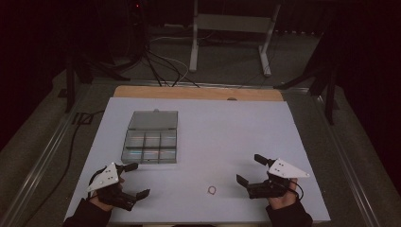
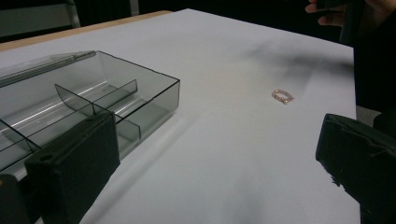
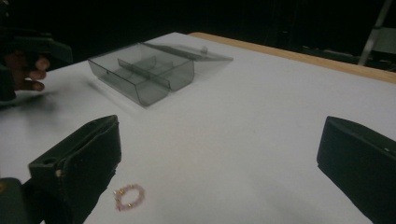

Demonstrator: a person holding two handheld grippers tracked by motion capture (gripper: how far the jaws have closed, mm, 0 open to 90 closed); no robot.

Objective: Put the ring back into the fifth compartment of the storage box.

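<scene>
High view: overhead, facing 12 o'clock, far. Gripper views: low, near, facing inward; shared between both: smoky transparent plastic compartment box [image 2: 93,100] and small pink bead ring [image 3: 129,196].

A white table [image 1: 246,127] carries an open clear compartment box [image 1: 151,139] and, well apart, a small pink bead bracelet [image 1: 211,190].

Small pink beaded bracelet [image 1: 211,190] lying flat on the white table [image 1: 227,127], clear smoky compartment box [image 1: 150,140] sitting open at its ten o'clock
</scene>
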